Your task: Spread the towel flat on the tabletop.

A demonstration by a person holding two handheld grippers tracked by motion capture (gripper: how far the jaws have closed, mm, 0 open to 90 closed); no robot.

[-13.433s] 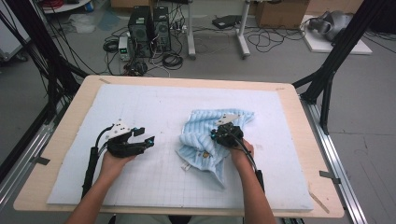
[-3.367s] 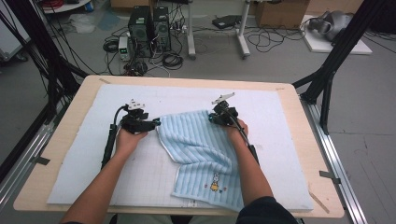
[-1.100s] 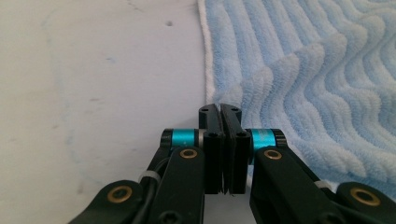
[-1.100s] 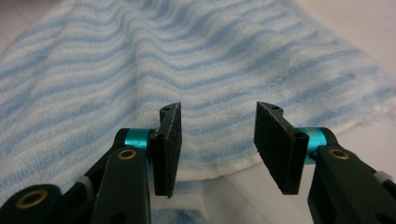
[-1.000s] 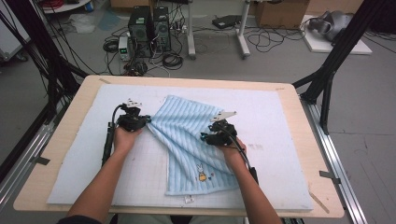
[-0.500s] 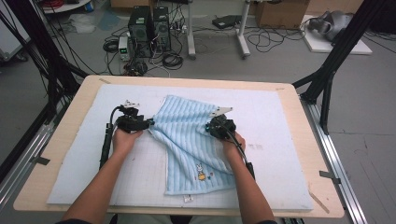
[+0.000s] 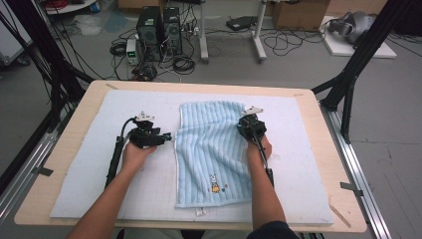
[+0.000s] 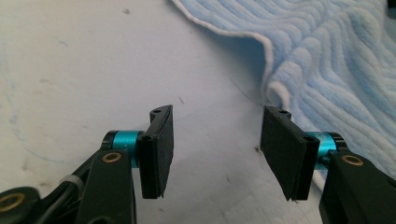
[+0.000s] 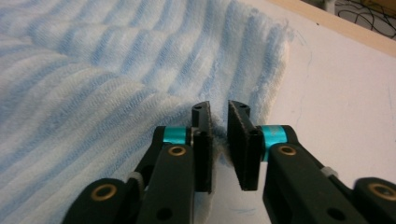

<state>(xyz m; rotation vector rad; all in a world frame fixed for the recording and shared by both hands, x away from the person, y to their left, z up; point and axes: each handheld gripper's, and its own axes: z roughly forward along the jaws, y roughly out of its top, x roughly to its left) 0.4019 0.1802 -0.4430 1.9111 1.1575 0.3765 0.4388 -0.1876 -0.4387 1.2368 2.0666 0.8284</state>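
A light blue striped towel (image 7: 211, 149) lies spread on the white mat, with a small rabbit picture near its front edge. My left gripper (image 7: 166, 136) rests on the mat just left of the towel's left edge, open and holding nothing. In the left gripper view its jaws (image 8: 215, 149) stand wide apart and the towel hem (image 8: 336, 60) lies to their right. My right gripper (image 7: 247, 119) sits at the towel's far right corner. Its jaws (image 9: 219, 140) are nearly together, pinching the thick towel (image 9: 93, 70) at its edge.
The white mat (image 7: 89, 174) covers most of the wooden table (image 7: 50, 164). Black frame posts (image 7: 348, 84) stand at the table's far corners. Computers and cables (image 7: 159, 30) sit on the floor beyond the far edge.
The right gripper has moved away and to the right with the towel's corner, squaring the towel on the mat. The left gripper now sits just off the towel's left edge.
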